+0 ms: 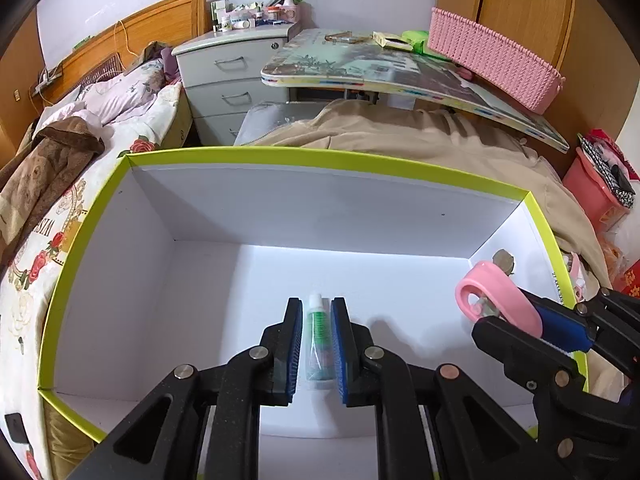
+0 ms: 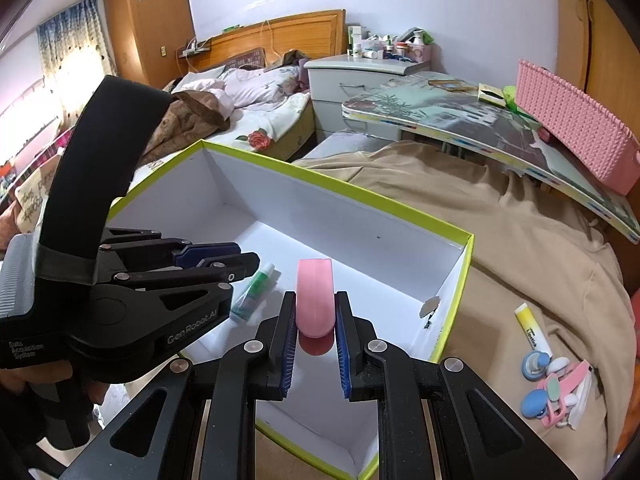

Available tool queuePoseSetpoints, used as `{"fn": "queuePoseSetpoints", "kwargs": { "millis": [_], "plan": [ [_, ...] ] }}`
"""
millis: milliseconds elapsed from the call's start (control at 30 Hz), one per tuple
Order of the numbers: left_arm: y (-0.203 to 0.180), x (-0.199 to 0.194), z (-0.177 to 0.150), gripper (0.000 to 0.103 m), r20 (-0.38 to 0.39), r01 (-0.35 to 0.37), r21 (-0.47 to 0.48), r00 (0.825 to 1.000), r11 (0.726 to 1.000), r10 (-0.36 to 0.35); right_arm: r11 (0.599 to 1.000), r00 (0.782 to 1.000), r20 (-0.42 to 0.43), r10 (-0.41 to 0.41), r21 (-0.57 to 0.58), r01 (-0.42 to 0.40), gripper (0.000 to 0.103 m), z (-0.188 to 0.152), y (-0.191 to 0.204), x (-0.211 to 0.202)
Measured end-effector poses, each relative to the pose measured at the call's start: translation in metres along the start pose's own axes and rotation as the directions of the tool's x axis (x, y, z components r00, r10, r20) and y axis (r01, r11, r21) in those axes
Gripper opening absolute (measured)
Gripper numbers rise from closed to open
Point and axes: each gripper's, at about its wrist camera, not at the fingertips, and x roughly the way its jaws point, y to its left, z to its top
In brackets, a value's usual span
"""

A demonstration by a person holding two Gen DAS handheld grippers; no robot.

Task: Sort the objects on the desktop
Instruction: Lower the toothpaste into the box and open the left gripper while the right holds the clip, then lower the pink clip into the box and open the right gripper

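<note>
1. The left tongs (image 1: 316, 344) reach into the box (image 1: 280, 156), their pads on either side of a small green tube (image 1: 319, 340). The tube appears to lie on the box floor; whether the pads press it or stand just clear, I can't tell.
2. The right tongs (image 2: 316, 332) are clamped on a pink oval piece (image 2: 315, 296), held over the box near its right wall.
3. The tube looks light and soft-walled, so it would dent under a hard squeeze; mid-body is the sensible hold. The pink piece looks like stiff, smooth plastic, light but apt to slip, and its flat sides suit the pads.
4. Outside the box, on the tan cloth (image 2: 480, 216), lie a yellow stick (image 2: 532, 330) and a heap of small pastel bits (image 2: 556, 388).
5. Beyond are a tilted board (image 2: 460, 116) carrying a pink basket (image 2: 572, 128), a drawer chest (image 2: 352, 76) and a bed (image 2: 256, 108).
</note>
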Motion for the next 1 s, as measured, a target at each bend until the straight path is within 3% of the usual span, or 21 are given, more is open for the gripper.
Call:
{"fn": "queuePoseSetpoints", "kwargs": {
  "millis": [267, 567, 1000],
  "plan": [
    [0.001, -0.011, 0.0, 0.015, 0.038, -0.018, 0.005, 0.999, 1.0, 0.017, 0.999, 0.998, -0.055, -0.027, -0.027, 0.026, 0.019, 0.005, 0.001, 0.012],
    [0.012, -0.033, 0.001, 0.015, 0.089, 0.023, -0.047, 0.996, 0.999, -0.019, 0.995, 0.99, -0.118, -0.084, -0.065, 0.076, 0.018, 0.013, 0.002, 0.025],
    [0.015, -0.033, -0.005, 0.015, 0.085, 0.036, -0.065, 0.996, 0.997, -0.031, 0.999, 0.982, -0.187, -0.016, -0.054, 0.006, 0.018, 0.017, 0.006, 0.039]
  ]
}}
